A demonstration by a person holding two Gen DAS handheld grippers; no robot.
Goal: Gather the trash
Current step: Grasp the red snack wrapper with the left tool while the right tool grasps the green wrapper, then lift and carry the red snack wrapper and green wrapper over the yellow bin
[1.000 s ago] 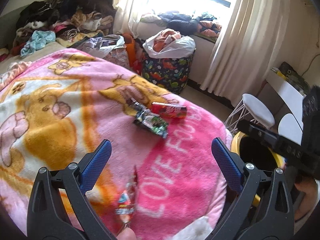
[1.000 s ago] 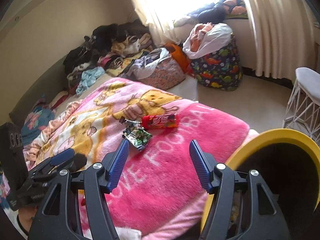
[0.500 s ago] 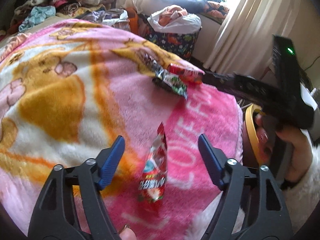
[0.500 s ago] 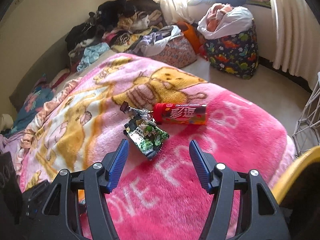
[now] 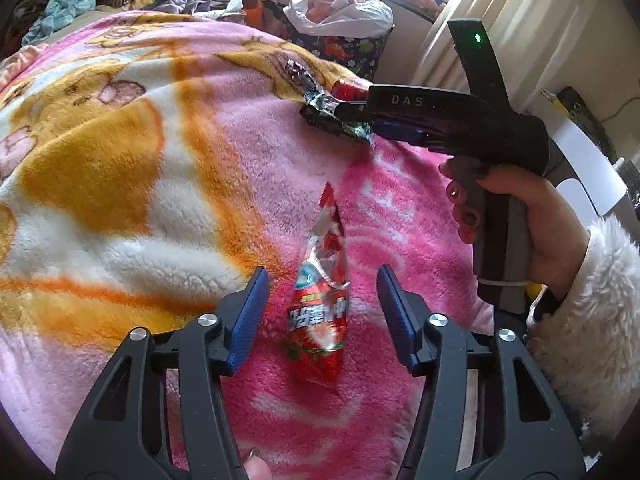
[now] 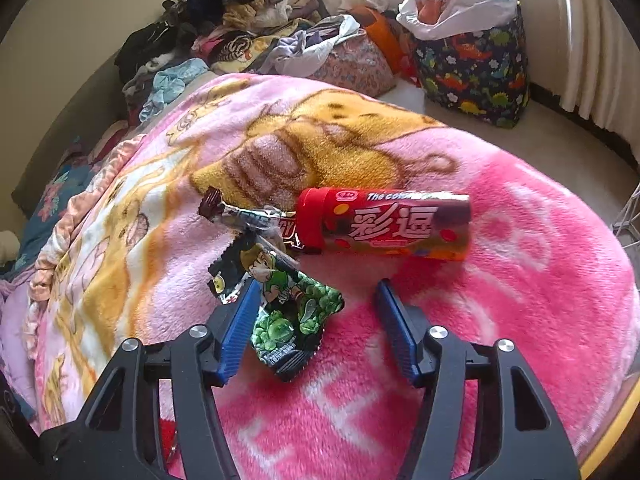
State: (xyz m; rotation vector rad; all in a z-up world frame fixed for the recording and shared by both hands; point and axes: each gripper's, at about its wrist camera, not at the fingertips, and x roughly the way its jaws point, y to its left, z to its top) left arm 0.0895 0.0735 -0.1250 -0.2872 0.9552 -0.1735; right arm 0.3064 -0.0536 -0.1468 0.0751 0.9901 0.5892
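Wrappers are lying scattered on a pink fleece blanket (image 5: 120,184) printed with orange cartoon figures and large white letters, too cut off to be read whole. The left gripper (image 5: 320,312) is pointing down at a red snack packet (image 5: 320,304); its jaws are closing with the packet standing between them, and neither blue pad is touching it yet. White characters are showing on the packet's lower half, too crumpled to read.

The right gripper (image 6: 316,320) is closing too, straddling a green and black wrapper (image 6: 288,304) that is showing a cartoon boy and green peas; its left pad is lying just beside the wrapper's edge, the right pad well apart. Just beyond, a red candy tube (image 6: 384,224) is lying on its side, reading "The co…" above two big white Chinese characters. A silver and brown wrapper (image 6: 248,218) is touching the tube's cap end. From the left wrist view, "DAS" is showing on the right gripper's black body, held by a hand (image 5: 516,216) in a white fluffy sleeve (image 5: 588,312).
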